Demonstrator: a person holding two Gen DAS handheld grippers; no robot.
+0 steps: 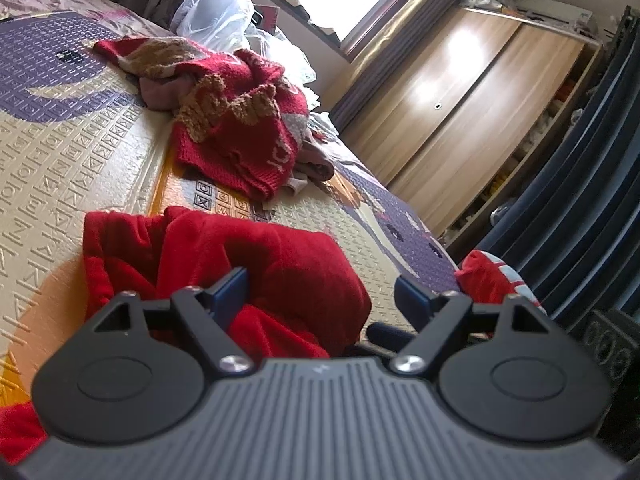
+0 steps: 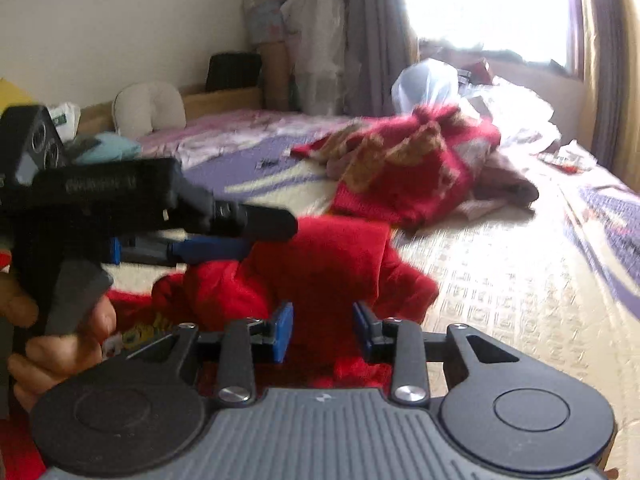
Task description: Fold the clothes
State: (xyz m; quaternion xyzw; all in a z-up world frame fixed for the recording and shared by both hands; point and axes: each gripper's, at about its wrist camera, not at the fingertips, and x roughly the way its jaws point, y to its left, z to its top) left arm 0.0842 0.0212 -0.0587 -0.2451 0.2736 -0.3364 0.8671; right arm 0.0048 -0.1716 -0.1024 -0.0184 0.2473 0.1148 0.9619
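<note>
Red garment [image 1: 256,264] bunched at lower centre on the bed mat [image 1: 80,160]. My left tongs [image 1: 320,294] gape wide, empty; right tongs [image 2: 322,330] part-open, gripping nothing. I should pinch one clean edge.

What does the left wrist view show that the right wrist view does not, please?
Only the left wrist view shows the wooden wardrobe and the left tool from behind, open over the red garment. Only the right wrist view shows the white pillow, the hand carrying the left tool, and the right tool, open. Both show the red garment, the knitted red sweater, the white plastic bag and the patterned mat.
</note>
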